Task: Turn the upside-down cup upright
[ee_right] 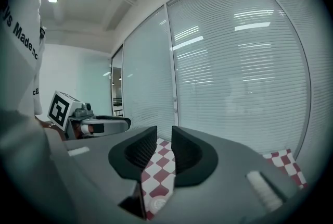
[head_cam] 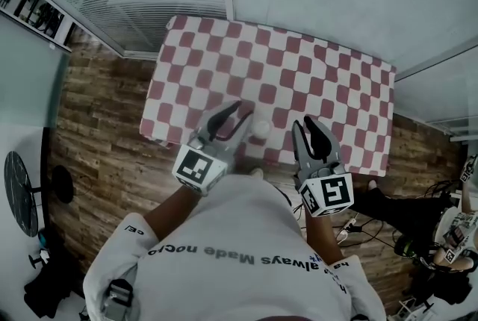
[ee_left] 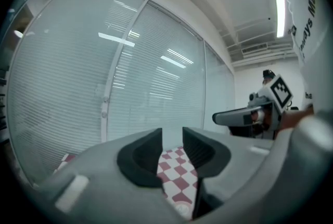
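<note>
Beside blind-covered glass walls, the red-and-white checked surface (head_cam: pixel 299 66) held the small white cup (head_cam: pixel 260 129) near its 6 o'clock edge. Your left gripper (head_cam: pixel 243 110) and right gripper (head_cam: pixel 302 122) flanked it, jaws narrowly apart and empty. Whether it was upright couldn't be told.

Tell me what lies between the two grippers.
In the head view a small white cup stands on the checkered table, between the left gripper and the right gripper. Nothing else shows in that gap.

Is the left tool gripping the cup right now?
No: the jaws of the left tool stand apart, with only the checkered tablecloth showing between them.
</note>
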`<state>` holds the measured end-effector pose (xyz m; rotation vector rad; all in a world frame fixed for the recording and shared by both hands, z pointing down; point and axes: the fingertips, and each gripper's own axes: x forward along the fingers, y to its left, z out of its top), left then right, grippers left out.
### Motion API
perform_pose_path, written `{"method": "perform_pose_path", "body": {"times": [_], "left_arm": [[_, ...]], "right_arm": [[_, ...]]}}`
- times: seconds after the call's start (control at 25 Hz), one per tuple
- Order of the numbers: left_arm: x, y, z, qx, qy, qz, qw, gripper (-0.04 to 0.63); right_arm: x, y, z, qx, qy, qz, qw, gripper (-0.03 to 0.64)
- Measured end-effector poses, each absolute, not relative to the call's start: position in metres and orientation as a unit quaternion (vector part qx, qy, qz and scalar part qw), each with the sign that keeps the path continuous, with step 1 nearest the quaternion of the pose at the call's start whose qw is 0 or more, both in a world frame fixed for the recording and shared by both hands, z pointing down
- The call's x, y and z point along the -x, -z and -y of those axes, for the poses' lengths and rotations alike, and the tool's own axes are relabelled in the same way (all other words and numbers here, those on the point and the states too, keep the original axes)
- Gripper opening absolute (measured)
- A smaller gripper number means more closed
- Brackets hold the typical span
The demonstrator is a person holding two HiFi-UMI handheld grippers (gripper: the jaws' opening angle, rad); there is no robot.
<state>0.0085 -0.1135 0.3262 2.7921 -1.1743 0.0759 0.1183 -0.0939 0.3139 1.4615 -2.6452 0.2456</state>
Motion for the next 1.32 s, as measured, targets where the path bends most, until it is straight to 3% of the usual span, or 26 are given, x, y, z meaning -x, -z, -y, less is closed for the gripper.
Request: {"method": "perform_pose_path", "body": {"times": [1.32], "left_arm": [[-0.003,-0.307,0.107,-0.916,-0.011,0.397,0.047,0.124]], "right_arm": [[-0.113,-0.287,0.083,-0.491,-0.054,0.868,0.052,0.086]]}}
